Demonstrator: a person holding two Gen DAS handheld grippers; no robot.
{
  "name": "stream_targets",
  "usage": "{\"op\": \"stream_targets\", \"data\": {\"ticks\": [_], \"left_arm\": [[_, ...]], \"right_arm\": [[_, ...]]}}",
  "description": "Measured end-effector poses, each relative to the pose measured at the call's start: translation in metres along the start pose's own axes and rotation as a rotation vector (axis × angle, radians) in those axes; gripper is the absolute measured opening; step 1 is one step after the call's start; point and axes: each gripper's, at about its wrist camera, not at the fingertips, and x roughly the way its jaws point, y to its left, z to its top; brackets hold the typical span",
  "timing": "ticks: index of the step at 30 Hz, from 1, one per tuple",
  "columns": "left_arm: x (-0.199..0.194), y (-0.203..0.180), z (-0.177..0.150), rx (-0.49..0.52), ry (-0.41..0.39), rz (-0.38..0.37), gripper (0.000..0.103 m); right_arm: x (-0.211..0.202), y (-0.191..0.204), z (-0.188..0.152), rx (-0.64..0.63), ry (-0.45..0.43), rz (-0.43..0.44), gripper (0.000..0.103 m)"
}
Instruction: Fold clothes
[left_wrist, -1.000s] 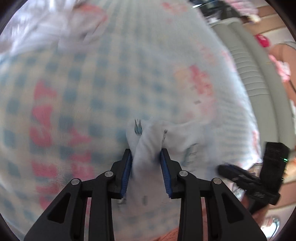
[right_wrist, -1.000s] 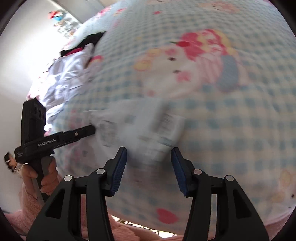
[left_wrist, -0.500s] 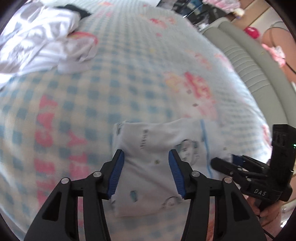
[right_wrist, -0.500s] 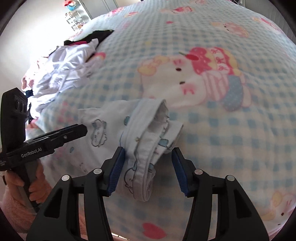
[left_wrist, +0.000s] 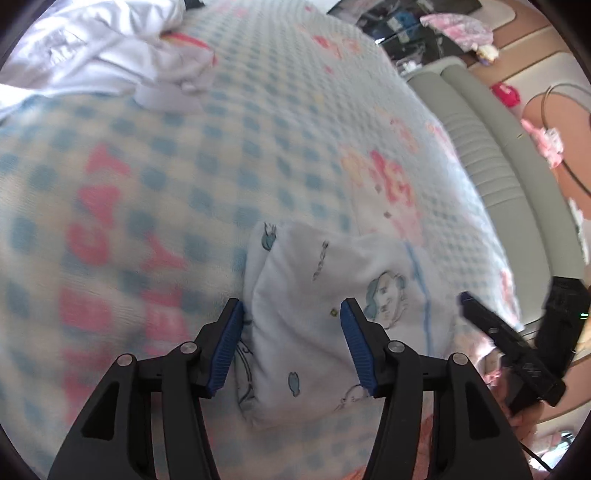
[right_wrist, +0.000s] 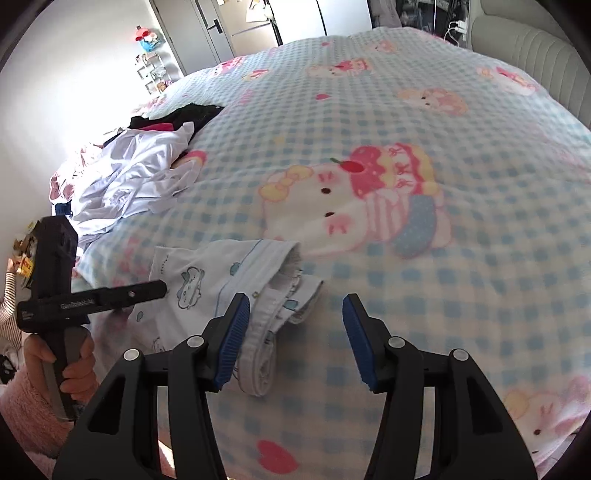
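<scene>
Left wrist view close above the bed (left_wrist: 258, 110), angled down along its fingers (left_wrist: 225, 350), right wrist view likewise, both sharing the folded white garment (left_wrist: 314, 332).

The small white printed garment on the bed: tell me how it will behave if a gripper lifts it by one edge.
The small white printed garment will probably sag limply, since it already lies in soft folds on the checked blanket. Its fold would likely fall open, as the layers by the ribbed waistband sit loose. It looks light and thin, so a push may bunch it rather than slide it.
</scene>
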Motion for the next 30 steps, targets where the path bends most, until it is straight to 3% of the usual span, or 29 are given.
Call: {"op": "stream_targets", "data": {"ticks": [5, 11, 14, 15, 16, 18, 19, 25, 26, 27, 28, 30], "left_arm": [[0.003, 0.000, -0.004, -0.019, -0.019, 0.048, 0.055], [-0.005, 0.020, -0.004, -0.078, -0.013, 0.010, 0.048], [0.001, 0.025, -0.001, -0.118, -0.006, -0.044, 0.048], [0.004, 0.028, 0.001, -0.143, 0.011, -0.096, 0.051], [0.007, 0.032, 0.003, -0.174, 0.040, -0.173, 0.054], [0.012, 0.037, 0.006, -0.210, 0.068, -0.243, 0.059], [0.013, 0.037, 0.008, -0.211, 0.076, -0.246, 0.059], [0.029, 0.023, 0.012, -0.129, 0.123, -0.134, 0.060], [0.027, 0.019, 0.012, -0.113, 0.121, -0.126, 0.058], [0.024, 0.012, 0.012, -0.093, 0.115, -0.127, 0.046], [0.021, 0.005, 0.012, -0.072, 0.109, -0.129, 0.041], [0.017, -0.009, 0.012, -0.031, 0.096, -0.116, 0.036]], "right_arm": [[0.007, 0.005, -0.005, 0.027, 0.048, 0.100, 0.055], [0.035, -0.004, -0.010, 0.083, 0.090, 0.007, 0.054], [0.026, -0.012, -0.009, 0.100, 0.049, -0.023, 0.054], [0.021, -0.013, -0.009, 0.100, 0.028, -0.029, 0.057], [0.018, -0.015, -0.008, 0.110, 0.017, 0.017, 0.057], [0.020, -0.019, -0.008, 0.143, 0.042, 0.139, 0.058], [0.025, -0.020, -0.008, 0.158, 0.069, 0.192, 0.058], [0.064, -0.018, -0.012, 0.183, 0.175, 0.213, 0.070], [0.069, -0.019, -0.013, 0.197, 0.186, 0.221, 0.069], [0.072, -0.019, -0.013, 0.205, 0.194, 0.228, 0.057], [0.069, -0.016, -0.011, 0.193, 0.186, 0.231, 0.039], [0.063, -0.011, -0.008, 0.168, 0.172, 0.239, 0.035]]}}
